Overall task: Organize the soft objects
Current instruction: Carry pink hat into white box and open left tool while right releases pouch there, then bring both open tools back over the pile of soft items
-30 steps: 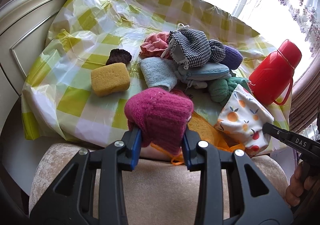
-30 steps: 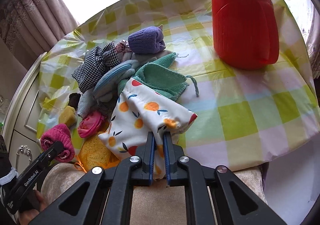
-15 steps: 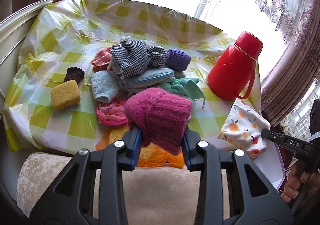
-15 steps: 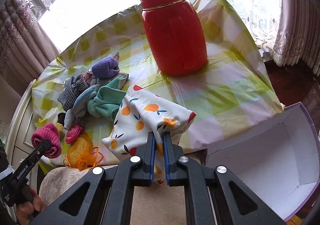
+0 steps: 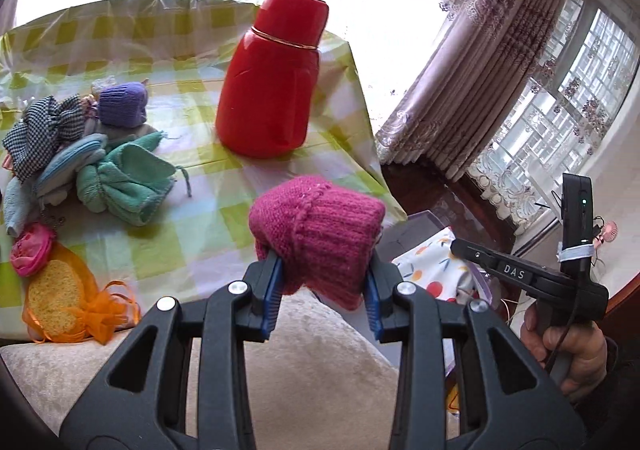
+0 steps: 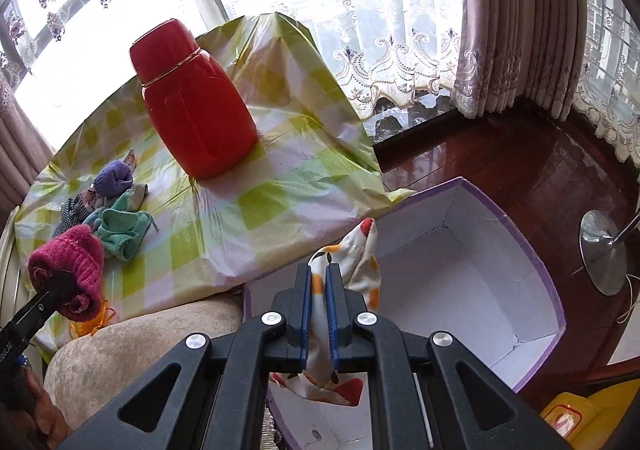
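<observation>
Risk is judged highest for the fruit-print fabric pouch [image 6: 320, 302], which is pinched between the fingers of the right gripper [image 6: 319, 314], pressed nearly together on a thin fold of it. Most of the cloth hangs loose ahead of and below the fingers, above the near wall of the open purple-edged box [image 6: 460, 270]. If it is released too near that wall, the pouch could drape over the rim or fall outside beside the beige cushion [image 6: 140, 330].

A magenta knitted hat [image 5: 316, 226] is squeezed between the part-spread fingers of the left gripper [image 5: 322, 290]. It is gripped by its lower part, with its bulk bulging ahead of the fingers. Because the knit is springy, it could slip out of the hold short of the box, which lies right of these fingers and is largely hidden behind the hat and the right gripper.

A red thermos [image 5: 272, 78] stands upright on the tabletop [image 5: 200, 242] ahead of the left fingers, well clear of them. Left of them a heap is seen: a teal towel [image 5: 128, 182], a purple knit piece [image 5: 122, 106], a checked cloth [image 5: 40, 134], a pink item [image 5: 30, 250] and a sponge in orange mesh [image 5: 60, 302]. The two grippers are close together over the box, so a collision is judged possible.
</observation>
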### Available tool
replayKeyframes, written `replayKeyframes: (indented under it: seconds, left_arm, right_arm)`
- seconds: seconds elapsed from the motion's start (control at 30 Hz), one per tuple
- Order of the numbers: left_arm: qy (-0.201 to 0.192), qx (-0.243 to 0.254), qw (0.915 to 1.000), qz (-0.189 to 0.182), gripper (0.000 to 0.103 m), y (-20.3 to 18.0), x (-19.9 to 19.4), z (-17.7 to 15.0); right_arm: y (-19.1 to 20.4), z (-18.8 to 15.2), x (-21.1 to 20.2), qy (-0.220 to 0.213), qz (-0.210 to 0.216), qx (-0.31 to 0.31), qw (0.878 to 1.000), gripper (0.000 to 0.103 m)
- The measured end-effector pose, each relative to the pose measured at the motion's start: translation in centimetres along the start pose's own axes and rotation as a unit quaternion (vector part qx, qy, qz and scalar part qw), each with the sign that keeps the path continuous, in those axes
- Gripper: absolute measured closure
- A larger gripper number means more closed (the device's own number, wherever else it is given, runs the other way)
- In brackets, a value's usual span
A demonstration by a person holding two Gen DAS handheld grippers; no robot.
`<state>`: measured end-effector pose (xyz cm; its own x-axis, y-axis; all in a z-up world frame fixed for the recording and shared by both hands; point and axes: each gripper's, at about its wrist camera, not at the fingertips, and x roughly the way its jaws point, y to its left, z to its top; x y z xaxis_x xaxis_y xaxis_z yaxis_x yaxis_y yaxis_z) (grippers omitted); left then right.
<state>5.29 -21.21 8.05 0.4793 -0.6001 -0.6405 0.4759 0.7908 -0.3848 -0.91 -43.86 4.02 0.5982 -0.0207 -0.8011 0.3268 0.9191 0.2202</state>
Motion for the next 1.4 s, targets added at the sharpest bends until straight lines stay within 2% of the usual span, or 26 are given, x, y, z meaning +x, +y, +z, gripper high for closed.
replayKeyframes:
  seconds: [0.03,0.07,0.13,0.23,0.3,0.47,0.5,0.53,0.6,0.7,0.77,0.8,0.83,0.87,0.9,0.97,1.1,1.27,1.4]
  left_arm:
    - [0.01,0.006,0.9999,-0.013,0.06,-0.8,0.6,0.1]
    - [0.019,0.007,0.9996,-0.022,0.05,-1.4,1.2,0.1]
    - [0.031,0.01,0.999,-0.029,0.038,-2.3,1.9,0.0]
    - [0.035,0.011,0.999,-0.023,0.036,-2.6,2.2,0.0]
    - [0.036,-0.002,0.9992,-0.017,0.036,-1.8,2.3,0.0]
    - [0.019,-0.042,0.9989,0.009,0.036,1.1,0.8,-0.2]
    - [0.016,-0.053,0.9984,0.016,0.036,2.0,0.5,-0.2]
    - [0.013,-0.062,0.9976,0.026,0.036,2.8,0.2,-0.3]
    - [0.004,-0.078,0.9959,0.044,0.036,4.5,-0.8,-0.5]
    - [-0.013,-0.101,0.9909,0.088,0.036,7.4,-3.1,-1.0]
    - [-0.027,-0.126,0.9838,0.125,0.036,10.0,-5.0,-1.5]
    - [-0.036,-0.139,0.9787,0.147,0.036,11.4,-6.2,-1.7]
    - [-0.044,-0.151,0.9727,0.17,0.036,12.7,-7.4,-2.0]
    - [-0.051,-0.163,0.966,0.194,0.036,14.1,-8.6,-2.3]
    - [-0.056,-0.172,0.9598,0.214,0.036,15.3,-9.8,-2.8]
    - [-0.064,-0.192,0.9478,0.246,0.036,17.7,-11.6,-3.6]
    - [-0.073,-0.229,0.9269,0.289,0.036,21.2,-14.4,-5.2]
    - [-0.074,-0.249,0.9162,0.305,0.036,23.3,-15.6,-5.8]
    - [-0.076,-0.254,0.9142,0.306,0.036,23.9,-15.5,-5.7]
  right_arm:
    - [-0.6,0.0,-0.1,0.001,-0.005,0.004,1.0,0.1]
    - [-1.1,-0.1,-0.1,0.002,-0.01,0.005,1.0,0.1]
    - [-1.8,-0.2,-0.2,0.005,-0.019,0.008,1.0,0.099]
    - [-2.4,-0.2,-0.1,0.01,-0.038,0.016,0.999,0.097]
    - [-2.5,-0.1,0.3,0.019,-0.037,0.019,0.999,0.097]
    - [-0.4,-0.1,1.5,0.046,-0.04,-0.006,0.998,0.095]
    - [0.4,-0.1,1.7,0.049,-0.054,-0.017,0.997,0.087]
    - [1.2,-0.1,1.8,0.05,-0.073,-0.03,0.996,0.069]
    - [3.1,0.0,1.6,0.04,-0.104,-0.055,0.992,0.043]
    - [6.3,0.7,-0.2,0.005,-0.093,-0.086,0.992,0.04]
    - [9.4,1.6,-1.1,0.006,-0.094,-0.129,0.987,0.039]
    - [11.2,1.9,-1.5,0.008,-0.088,-0.158,0.983,0.037]
    - [13.0,2.3,-1.9,0.014,-0.081,-0.182,0.98,0.026]
    - [14.7,2.7,-2.2,0.027,-0.075,-0.2,0.977,0.021]
    - [16.5,3.0,-2.6,0.037,-0.064,-0.222,0.972,0.019]
    - [20.0,3.1,-3.6,0.04,-0.048,-0.27,0.961,0.019]
    - [25.3,3.3,-6.4,0.04,-0.002,-0.317,0.948,0.019]
    - [29.9,3.0,-9.4,0.095,0.123,-0.331,0.931,0.019]
    - [31.4,3.2,-10.8,0.082,0.142,-0.313,0.935,0.019]
